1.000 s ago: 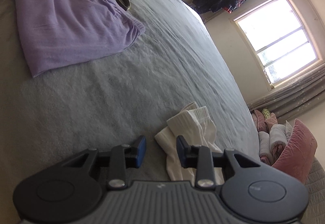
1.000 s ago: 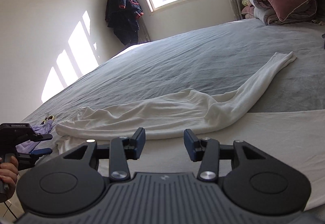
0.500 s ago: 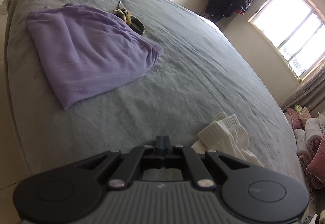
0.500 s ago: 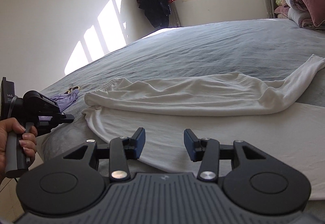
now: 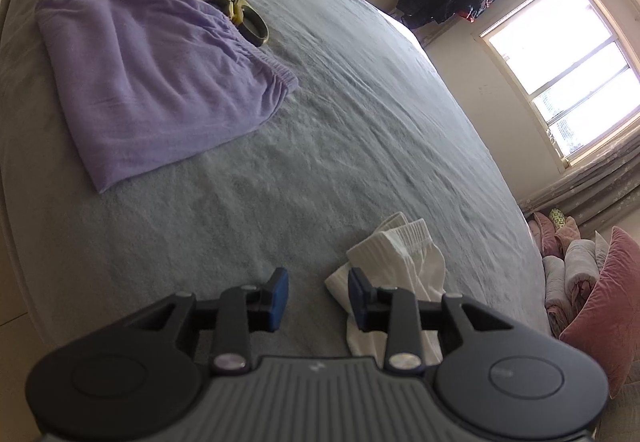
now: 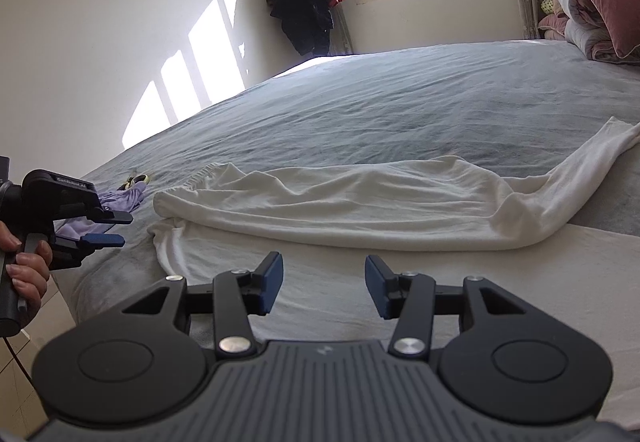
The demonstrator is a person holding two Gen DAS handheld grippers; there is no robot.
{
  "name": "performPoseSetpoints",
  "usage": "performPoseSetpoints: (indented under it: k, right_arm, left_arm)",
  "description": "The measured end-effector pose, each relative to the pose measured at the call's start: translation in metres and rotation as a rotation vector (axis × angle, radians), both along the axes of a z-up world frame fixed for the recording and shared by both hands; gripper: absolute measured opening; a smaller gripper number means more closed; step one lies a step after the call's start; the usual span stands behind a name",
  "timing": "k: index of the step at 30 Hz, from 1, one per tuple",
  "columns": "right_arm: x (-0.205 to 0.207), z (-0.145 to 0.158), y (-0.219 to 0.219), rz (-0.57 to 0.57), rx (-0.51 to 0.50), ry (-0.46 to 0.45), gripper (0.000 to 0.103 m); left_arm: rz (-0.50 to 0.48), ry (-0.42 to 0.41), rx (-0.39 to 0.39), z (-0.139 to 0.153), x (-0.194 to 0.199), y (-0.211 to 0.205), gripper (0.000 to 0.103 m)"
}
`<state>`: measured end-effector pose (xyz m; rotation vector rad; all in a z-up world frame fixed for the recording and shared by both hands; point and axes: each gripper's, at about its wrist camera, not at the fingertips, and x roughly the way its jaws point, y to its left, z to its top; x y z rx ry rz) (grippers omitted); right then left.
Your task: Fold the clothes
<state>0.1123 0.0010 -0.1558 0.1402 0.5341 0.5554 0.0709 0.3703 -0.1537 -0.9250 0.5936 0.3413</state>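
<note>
Garment: long-sleeved white knit top (image 6: 360, 209) lies on grey bed (image 6: 400, 109), long axis left–right, sleeve pointing far right.
Left gripper (image 5: 318, 296): jaws just reopened, empty, beside cuff.
Right gripper (image 6: 324, 286): jaws apart, empty.

So the left claw (image 5: 318, 298) was clamped fully shut half a second back, and its jaws have just been opening again, nothing between them, only bare bed (image 5: 360, 129). Its view also swung back, so the white cuff (image 5: 400, 242) sits just beside its right pad. The right claw (image 6: 324, 288) barely widened.
</note>
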Motion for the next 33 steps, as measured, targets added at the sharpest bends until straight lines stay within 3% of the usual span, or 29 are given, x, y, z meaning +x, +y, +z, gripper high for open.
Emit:
performPoseSetpoints:
  k: [6, 7, 8, 9, 10, 14, 15, 19, 24, 28, 33]
  right_arm:
    - [0.0, -0.008, 0.009, 0.035, -0.003, 0.024, 0.05]
    - [-0.001, -0.009, 0.011, 0.039, -0.005, 0.028, 0.05]
    - [-0.001, -0.011, 0.012, 0.042, -0.006, 0.031, 0.05]
    - [-0.001, -0.012, 0.013, 0.046, -0.008, 0.034, 0.05]
    - [-0.002, -0.012, 0.014, 0.05, -0.011, 0.033, 0.05]
    - [-0.003, -0.009, 0.016, 0.065, -0.031, 0.019, 0.05]
    - [-0.002, -0.008, 0.016, 0.069, -0.037, 0.014, 0.05]
    - [0.0, -0.003, 0.019, 0.098, -0.087, -0.019, 0.05]
    - [0.009, 0.008, 0.02, 0.126, -0.201, -0.092, 0.05]
    - [0.029, 0.015, 0.009, 0.128, -0.25, -0.097, 0.05]
    - [0.062, 0.022, -0.01, 0.149, -0.257, -0.059, 0.05]
  left_arm:
    - [-0.028, 0.007, -0.017, -0.006, 0.02, -0.008, 0.032]
    - [-0.028, 0.013, -0.001, -0.007, 0.022, -0.011, 0.028]
    - [-0.028, 0.019, 0.015, -0.008, 0.025, -0.014, 0.012]
    - [-0.028, 0.025, 0.032, -0.009, 0.027, -0.017, 0.009]
    - [-0.017, 0.024, 0.055, -0.008, 0.027, -0.02, 0.007]
    - [0.044, 0.062, 0.275, 0.001, 0.023, -0.033, 0.004]
    - [0.036, 0.078, 0.279, -0.001, 0.024, -0.033, 0.004]
    - [0.045, 0.07, 0.229, 0.003, 0.021, -0.026, 0.01]
    - [0.043, 0.032, 0.192, 0.015, 0.014, -0.023, 0.031]
    - [-0.016, 0.002, 0.093, 0.018, 0.02, -0.025, 0.035]
    - [-0.06, -0.003, 0.04, 0.017, 0.035, -0.032, 0.036]
